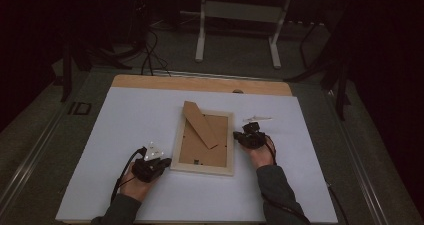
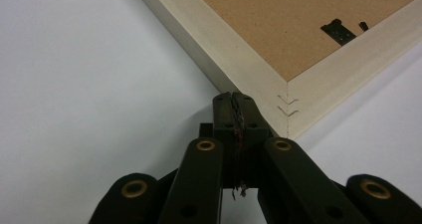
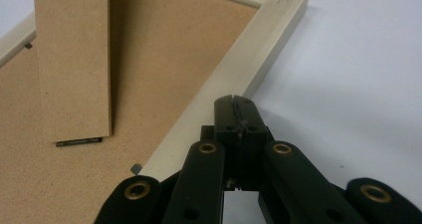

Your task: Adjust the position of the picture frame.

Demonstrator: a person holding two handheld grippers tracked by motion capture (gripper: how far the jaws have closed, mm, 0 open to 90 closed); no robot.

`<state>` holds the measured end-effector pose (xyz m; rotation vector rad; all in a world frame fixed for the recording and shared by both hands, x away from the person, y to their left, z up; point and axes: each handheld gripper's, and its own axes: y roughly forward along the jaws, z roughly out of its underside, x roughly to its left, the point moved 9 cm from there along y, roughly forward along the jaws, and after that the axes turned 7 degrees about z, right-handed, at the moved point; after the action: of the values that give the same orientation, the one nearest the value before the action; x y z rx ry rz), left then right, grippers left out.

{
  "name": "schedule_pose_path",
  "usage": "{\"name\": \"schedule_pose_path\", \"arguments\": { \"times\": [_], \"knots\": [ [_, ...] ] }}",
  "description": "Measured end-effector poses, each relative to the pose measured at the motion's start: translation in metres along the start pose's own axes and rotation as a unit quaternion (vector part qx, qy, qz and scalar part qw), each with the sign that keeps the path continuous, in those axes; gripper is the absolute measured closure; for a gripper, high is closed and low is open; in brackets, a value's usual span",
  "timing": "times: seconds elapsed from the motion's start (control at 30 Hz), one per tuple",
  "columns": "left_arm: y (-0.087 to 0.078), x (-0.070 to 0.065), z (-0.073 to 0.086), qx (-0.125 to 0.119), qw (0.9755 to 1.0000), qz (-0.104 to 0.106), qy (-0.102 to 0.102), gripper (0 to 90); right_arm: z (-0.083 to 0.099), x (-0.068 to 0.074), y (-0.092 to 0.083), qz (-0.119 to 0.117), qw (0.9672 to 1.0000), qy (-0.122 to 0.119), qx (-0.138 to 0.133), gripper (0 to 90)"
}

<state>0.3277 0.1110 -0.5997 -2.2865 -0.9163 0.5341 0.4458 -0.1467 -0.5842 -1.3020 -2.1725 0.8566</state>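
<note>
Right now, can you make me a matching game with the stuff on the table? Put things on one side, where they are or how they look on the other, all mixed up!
Things:
1. picture frame
2. cardboard stand
3. left gripper
4. right gripper

Places or states:
A. jaws shut, at the frame's near left corner
B. brown strip slanting across the frame's back
C. lies face down in the middle of the white table
D. jaws shut, by the frame's right edge

Pairs: 1-C, 2-B, 3-A, 4-D
</note>
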Motion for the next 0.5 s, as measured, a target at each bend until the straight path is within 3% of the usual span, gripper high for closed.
{"name": "schedule_pose_path", "arguments": {
  "times": [0.27,0.5],
  "knots": [
    [0.0,-0.003,0.0,0.001,1.0,0.006,0.002,90.0,0.0,-0.001,0.001,-0.003,1.0,0.006,0.005,89.9],
    [0.002,-0.012,0.001,0.005,0.9994,0.029,0.015,90.0,-0.001,-0.003,0.002,-0.007,0.9999,0.006,0.01,89.9]
  ]
}}
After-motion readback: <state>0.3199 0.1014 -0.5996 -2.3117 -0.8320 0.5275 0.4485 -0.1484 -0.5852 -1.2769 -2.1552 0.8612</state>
